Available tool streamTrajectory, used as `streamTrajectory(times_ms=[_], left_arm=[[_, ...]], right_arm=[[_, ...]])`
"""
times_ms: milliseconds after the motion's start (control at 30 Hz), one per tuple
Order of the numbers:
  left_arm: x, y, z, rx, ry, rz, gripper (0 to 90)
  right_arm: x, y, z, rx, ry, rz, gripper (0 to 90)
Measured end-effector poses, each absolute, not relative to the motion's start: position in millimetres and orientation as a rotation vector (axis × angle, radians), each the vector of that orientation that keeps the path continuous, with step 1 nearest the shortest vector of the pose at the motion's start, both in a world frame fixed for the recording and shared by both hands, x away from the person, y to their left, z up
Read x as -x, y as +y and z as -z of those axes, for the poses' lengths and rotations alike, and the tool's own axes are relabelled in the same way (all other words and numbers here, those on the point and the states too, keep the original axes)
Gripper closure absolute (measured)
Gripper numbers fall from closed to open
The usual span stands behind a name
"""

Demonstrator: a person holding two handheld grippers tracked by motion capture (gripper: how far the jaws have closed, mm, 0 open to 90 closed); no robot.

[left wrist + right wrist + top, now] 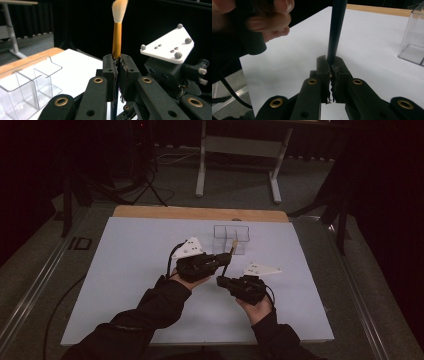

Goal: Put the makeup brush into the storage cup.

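Both grippers clamp one makeup brush (116, 37): the left gripper (222, 259) pinches its gold ferrule, bristles rising beyond the jaws, the right gripper (221, 280) its dark handle, so one should probably loosen before the other tips it into the clear organizer (231, 239) just ahead.

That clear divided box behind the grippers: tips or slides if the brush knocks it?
The clear box looks thin-walled and empty, so probably light; likely slides on the smooth white table. Broad flat base, so tipping seems unlikely. The brush has soft bristles, so contact should be gentle.
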State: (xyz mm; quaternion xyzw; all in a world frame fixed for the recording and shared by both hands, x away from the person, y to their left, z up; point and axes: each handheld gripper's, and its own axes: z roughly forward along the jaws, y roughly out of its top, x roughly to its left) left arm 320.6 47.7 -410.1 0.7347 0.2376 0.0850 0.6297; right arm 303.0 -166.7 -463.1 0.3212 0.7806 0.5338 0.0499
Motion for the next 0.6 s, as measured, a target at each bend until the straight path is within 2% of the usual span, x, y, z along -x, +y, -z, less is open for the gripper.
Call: streamTrajectory(times_ms=[100,200,300,433,600], left_arm=[[-321,48,409,-1.69,0.528,-0.204,82.1],[-321,49,409,-1.716,0.522,-0.196,69.9],[-320,50,412,-1.729,0.518,-0.16,67.6],[-319,51,418,-1.754,0.498,-0.119,68.3],[-319,56,424,-1.76,0.498,-0.097,74.9]], right_arm=[[-304,-168,463,-0.976,2.382,-1.635,86.0],[-302,-167,459,-0.925,2.39,-1.602,86.0],[-302,-166,460,-0.911,2.395,-1.583,86.0],[-302,-167,460,-0.899,2.395,-1.577,86.0],[-301,-167,460,-0.885,2.397,-1.572,86.0]])
